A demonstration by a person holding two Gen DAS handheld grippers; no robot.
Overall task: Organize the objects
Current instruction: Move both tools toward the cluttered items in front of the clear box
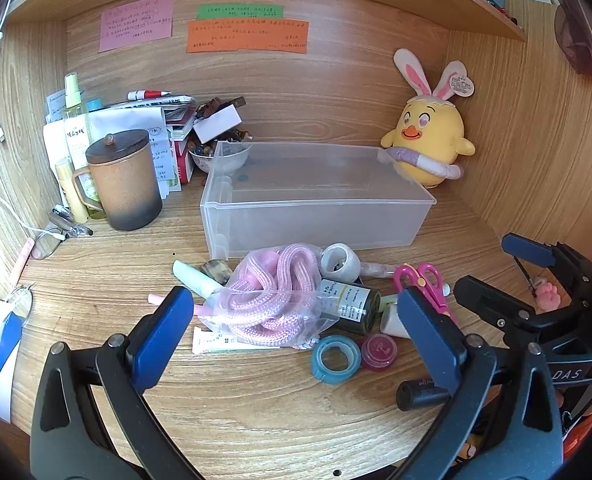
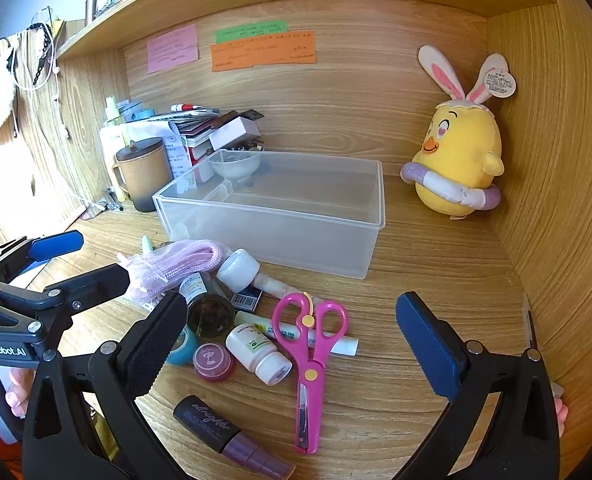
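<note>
A wooden desk nook (image 1: 255, 408) is seen crowded with clutter, and a clear plastic bin (image 2: 279, 236) is stood empty beyond both sets of fingers, with the scattered items lying between bin and fingertips. The left gripper (image 1: 296, 320) is held wide apart and grasps nothing; a bagged pink rope (image 1: 271, 296) is framed between its fingers, just past the tips. The right gripper (image 2: 291, 332) is likewise spread and empty, with pink scissors (image 2: 310, 360), a white pill bottle (image 2: 257, 354) and a red-lidded pot (image 2: 211, 361) lying between its fingers. A blue tape roll (image 1: 336, 358) is found just inside the left gripper's right finger.

Sorting is judged not yet begun. The step would be done well if one item were singled out, the bulky rope bag perhaps first, gripped across its middle and lowered inside the bin walls.

A dark tube (image 2: 231, 436) is partly cut off at the lower edge, labels are too small to be read, and items beneath the bag are hidden.
</note>
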